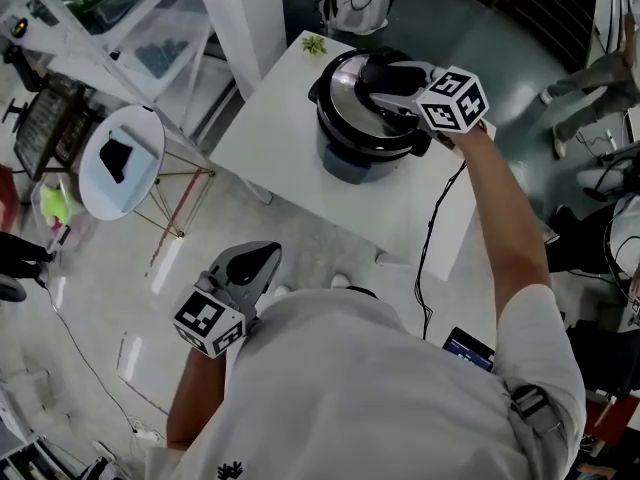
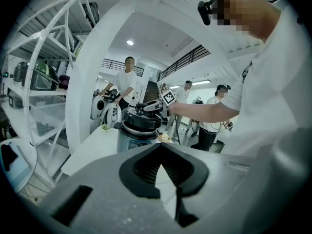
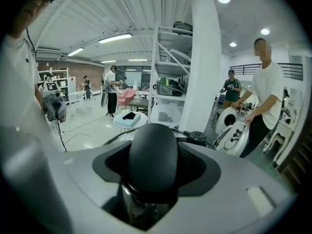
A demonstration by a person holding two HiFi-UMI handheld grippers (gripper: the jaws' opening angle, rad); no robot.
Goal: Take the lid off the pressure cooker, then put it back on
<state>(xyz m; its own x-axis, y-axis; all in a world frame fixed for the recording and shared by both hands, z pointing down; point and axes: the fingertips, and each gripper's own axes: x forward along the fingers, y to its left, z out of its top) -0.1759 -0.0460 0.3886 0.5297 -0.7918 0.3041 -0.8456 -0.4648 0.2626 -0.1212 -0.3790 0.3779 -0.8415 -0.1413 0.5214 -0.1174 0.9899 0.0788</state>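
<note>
right gripper pinches the black handle of the lid atop the cooker on the table. left gripper is pressed together, empty, well apart from it.

white table, square top, corner toward far side. pressure cooker stands on far-right part. small green sprig lies at far corner, near cooker, apart from it. thin black cable crosses near-right part, drops past edge. round side table stands well apart on floor, bearing flat pale box.
</note>
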